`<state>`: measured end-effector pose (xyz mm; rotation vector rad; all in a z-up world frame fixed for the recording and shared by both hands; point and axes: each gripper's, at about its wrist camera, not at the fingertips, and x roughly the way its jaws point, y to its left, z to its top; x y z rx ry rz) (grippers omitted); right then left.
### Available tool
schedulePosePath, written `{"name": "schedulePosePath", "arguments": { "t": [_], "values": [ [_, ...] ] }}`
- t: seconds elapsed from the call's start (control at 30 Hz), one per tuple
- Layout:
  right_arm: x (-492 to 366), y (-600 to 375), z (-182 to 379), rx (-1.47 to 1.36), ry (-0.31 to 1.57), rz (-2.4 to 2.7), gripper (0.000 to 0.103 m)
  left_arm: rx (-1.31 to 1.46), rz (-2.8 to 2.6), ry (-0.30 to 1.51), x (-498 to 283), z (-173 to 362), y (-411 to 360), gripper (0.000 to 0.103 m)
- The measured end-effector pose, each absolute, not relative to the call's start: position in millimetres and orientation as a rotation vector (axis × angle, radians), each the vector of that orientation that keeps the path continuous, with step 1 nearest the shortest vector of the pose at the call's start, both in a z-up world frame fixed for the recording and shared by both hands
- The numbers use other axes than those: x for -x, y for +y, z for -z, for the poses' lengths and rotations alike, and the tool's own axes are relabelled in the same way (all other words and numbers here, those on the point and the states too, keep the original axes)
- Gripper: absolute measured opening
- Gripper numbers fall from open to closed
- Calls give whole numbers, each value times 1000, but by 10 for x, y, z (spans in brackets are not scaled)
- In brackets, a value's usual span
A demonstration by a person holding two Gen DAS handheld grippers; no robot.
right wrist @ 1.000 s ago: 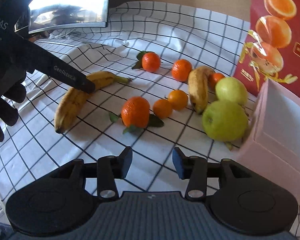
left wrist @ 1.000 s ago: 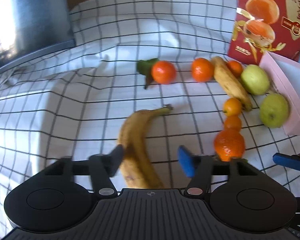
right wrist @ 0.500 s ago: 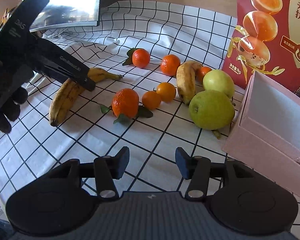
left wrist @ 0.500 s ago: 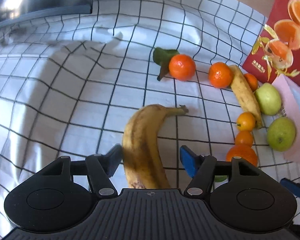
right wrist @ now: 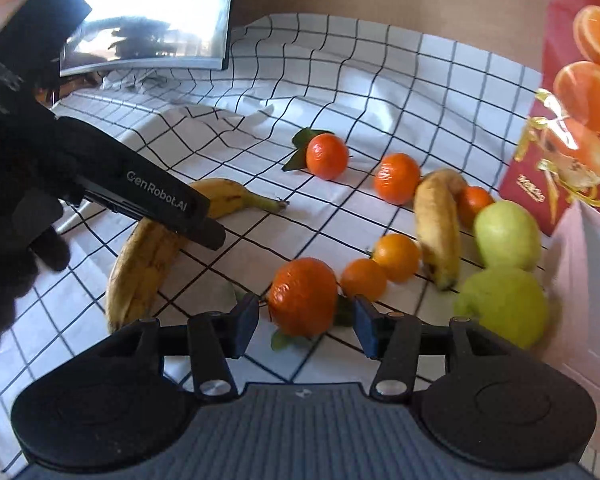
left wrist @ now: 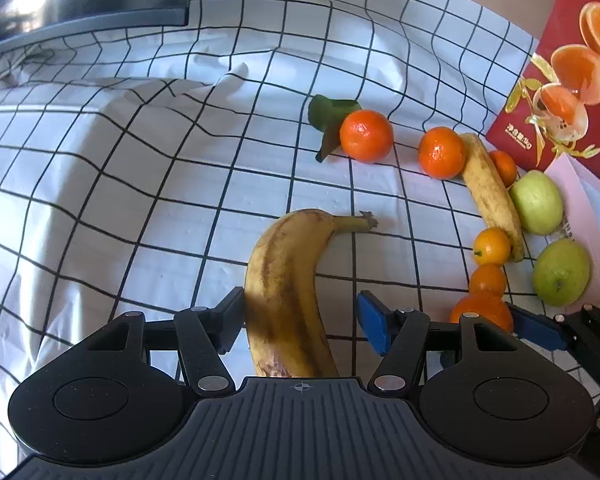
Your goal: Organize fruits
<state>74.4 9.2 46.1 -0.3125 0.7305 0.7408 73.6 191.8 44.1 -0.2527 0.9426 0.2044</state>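
Half the banana (left wrist: 288,280) hidden behind left claw (left wrist: 300,320).

Two bananas: one spotted banana (left wrist: 288,288) lying alone, the second banana (left wrist: 490,194) among the round fruit. Six orange citrus fruits (right wrist: 327,156), two of them with leaves. Two green apples (right wrist: 507,235). One pink box (right wrist: 588,280), one red carton (right wrist: 580,92).

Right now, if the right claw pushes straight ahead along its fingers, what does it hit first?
The large leafy orange. It sits between the open right claw's fingers, nearer the left finger. Depth is unclear, but nothing lies ahead of it; the smaller oranges lie beyond, to the right.
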Motion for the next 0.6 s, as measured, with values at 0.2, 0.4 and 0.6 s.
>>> {"name": "schedulePosePath", "arguments": {
  "t": [0.2,0.4,0.6],
  "values": [
    [-693,-144,-634,294,697,-733,37,252,-227,904,-658,-432,2004,43],
    [-641,-747,-849,230,686,-663,37,229,-143,863,-441,-696,1769,41],
    [-549,-1606,-1117,121,639,-483,37,182,85,616,-522,-1707,1140,41]
  ]
}}
